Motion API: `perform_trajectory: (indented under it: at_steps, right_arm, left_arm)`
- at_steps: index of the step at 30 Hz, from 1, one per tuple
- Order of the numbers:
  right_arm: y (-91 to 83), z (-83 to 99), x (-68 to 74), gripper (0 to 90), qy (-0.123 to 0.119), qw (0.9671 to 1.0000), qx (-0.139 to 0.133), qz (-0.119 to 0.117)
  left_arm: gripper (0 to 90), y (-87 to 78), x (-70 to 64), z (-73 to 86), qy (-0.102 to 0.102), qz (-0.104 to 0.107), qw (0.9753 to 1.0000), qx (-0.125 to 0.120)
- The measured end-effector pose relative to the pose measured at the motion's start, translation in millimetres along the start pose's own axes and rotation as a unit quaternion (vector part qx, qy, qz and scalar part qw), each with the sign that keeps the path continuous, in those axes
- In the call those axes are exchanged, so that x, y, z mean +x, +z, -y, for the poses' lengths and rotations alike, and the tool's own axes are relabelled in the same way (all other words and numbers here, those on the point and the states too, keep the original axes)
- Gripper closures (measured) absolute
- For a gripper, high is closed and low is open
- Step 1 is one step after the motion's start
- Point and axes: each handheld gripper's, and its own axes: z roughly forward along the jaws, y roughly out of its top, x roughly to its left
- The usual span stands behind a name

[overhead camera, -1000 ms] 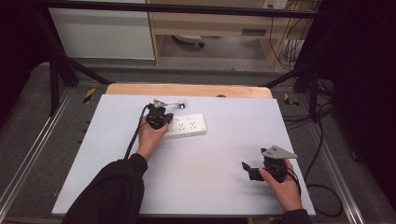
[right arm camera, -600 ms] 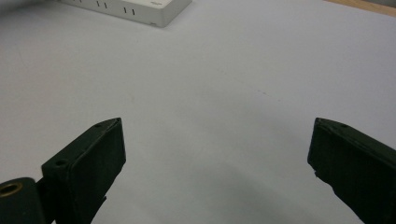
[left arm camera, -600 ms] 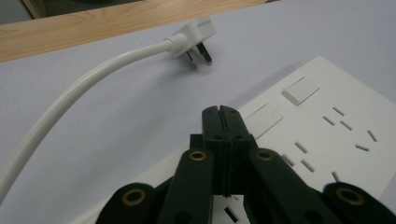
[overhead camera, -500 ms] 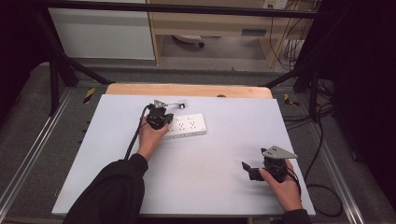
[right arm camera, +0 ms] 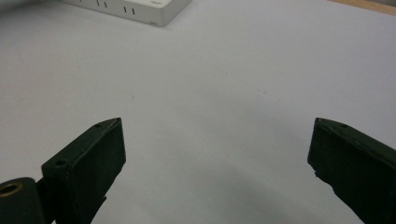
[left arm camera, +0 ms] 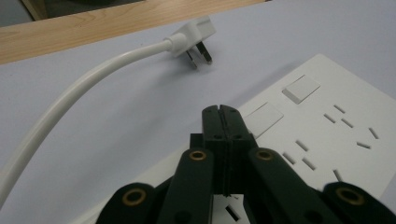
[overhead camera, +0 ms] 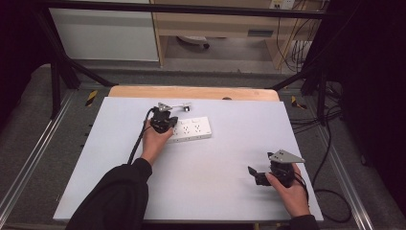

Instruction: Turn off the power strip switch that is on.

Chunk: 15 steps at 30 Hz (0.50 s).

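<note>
Jaws of your left gripper (left arm camera: 223, 116) press together, empty, over the white power strip (left arm camera: 322, 135); your right gripper (right arm camera: 217, 163) gapes wide above bare table (overhead camera: 215, 177).

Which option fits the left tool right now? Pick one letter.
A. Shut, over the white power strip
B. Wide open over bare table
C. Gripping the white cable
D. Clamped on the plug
A: the left tool has its jaws pressed together with nothing between, over the white power strip; the plug lies apart.
</note>
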Motion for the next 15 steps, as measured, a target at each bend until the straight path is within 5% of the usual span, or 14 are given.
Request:
perform_trajectory:
  at_steps: [15]
  right_arm:
    - [0.3, 0.1, 0.1, 4.6, 0.0, 1.0, 0.001, 0.0]
  left_arm:
    - [90.0, 0.4, -1.2, 0.1, 0.009, -0.003, 1.0, 0.001]
